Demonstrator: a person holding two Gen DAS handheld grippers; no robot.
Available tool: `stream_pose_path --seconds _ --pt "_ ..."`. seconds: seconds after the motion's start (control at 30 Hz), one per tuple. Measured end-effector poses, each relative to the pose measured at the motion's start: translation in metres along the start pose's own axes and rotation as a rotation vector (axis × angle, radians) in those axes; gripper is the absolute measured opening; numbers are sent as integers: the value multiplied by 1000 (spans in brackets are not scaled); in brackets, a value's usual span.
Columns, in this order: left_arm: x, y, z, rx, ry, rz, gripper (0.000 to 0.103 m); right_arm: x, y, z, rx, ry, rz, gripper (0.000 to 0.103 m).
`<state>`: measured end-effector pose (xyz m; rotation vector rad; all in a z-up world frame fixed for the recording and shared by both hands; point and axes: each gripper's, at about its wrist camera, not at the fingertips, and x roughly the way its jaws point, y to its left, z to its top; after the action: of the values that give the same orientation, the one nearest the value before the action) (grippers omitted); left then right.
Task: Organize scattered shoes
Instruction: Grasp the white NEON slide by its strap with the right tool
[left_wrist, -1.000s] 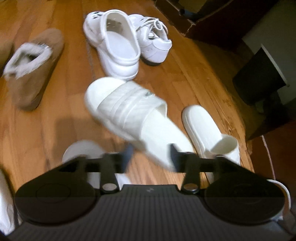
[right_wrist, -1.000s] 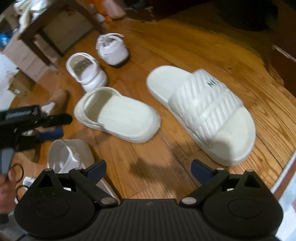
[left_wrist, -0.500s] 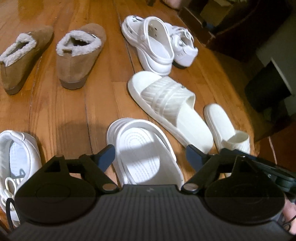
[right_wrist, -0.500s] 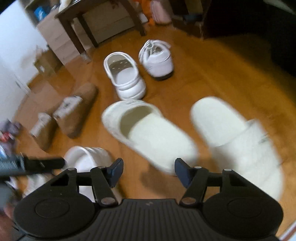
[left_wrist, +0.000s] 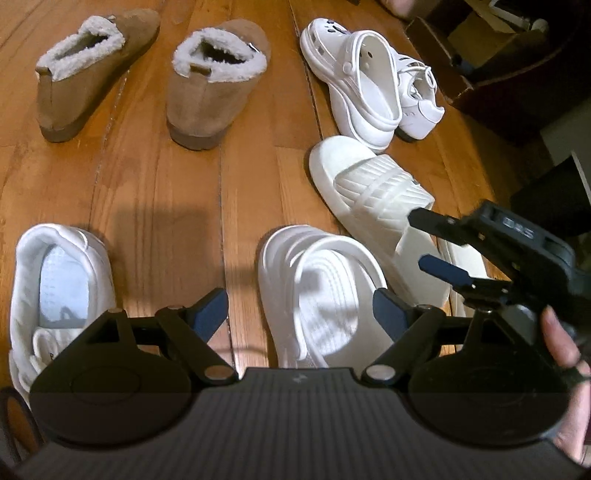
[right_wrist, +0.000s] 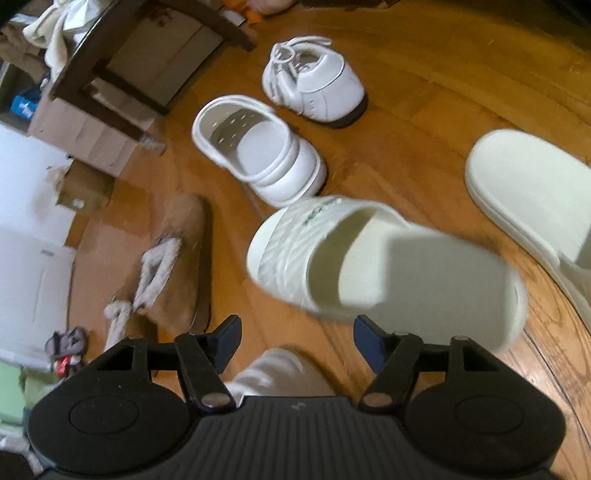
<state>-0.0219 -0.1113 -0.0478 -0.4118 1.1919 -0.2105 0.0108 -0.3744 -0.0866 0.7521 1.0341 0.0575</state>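
Shoes lie scattered on a wood floor. In the left wrist view my left gripper (left_wrist: 299, 308) is open over an upturned white clog (left_wrist: 325, 295). A white slide (left_wrist: 373, 195) lies beyond it, with the right gripper (left_wrist: 428, 240) beside its heel. Two tan fleece-lined slippers (left_wrist: 214, 81) and a white sneaker (left_wrist: 59, 288) are to the left. In the right wrist view my right gripper (right_wrist: 295, 338) is open just behind the slide (right_wrist: 369, 266). A second slide (right_wrist: 532, 206) lies at right.
A white clog (right_wrist: 262, 151) and a white sneaker (right_wrist: 317, 85) lie further back. A dark wooden table leg (right_wrist: 92, 70) and cardboard boxes (right_wrist: 85, 133) stand at the back left. Dark furniture (left_wrist: 517, 66) borders the floor at the right.
My left gripper has let go of the slide, pulled back and opened over the upturned clog. My right gripper has narrowed and moved up close behind the slide.
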Motion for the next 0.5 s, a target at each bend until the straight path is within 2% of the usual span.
stream_pose_path --seconds 0.03,0.13,0.23,0.33,0.47,0.5 --pt "0 2 1 -13 -2 -6 91 4 2 3 8 -16 -1 69" --pt "3 11 2 -70 -15 -20 92 17 7 10 13 -40 -29 79" --pt "13 15 3 -81 9 -6 92 28 11 15 7 -48 -37 78" --pt "18 15 3 -71 23 11 92 32 15 14 -23 -50 -32 64" --pt "20 14 3 -55 24 37 93 35 15 10 -39 -35 -17 24" --pt "22 14 3 -54 27 40 93 34 14 9 -43 -33 -8 19"
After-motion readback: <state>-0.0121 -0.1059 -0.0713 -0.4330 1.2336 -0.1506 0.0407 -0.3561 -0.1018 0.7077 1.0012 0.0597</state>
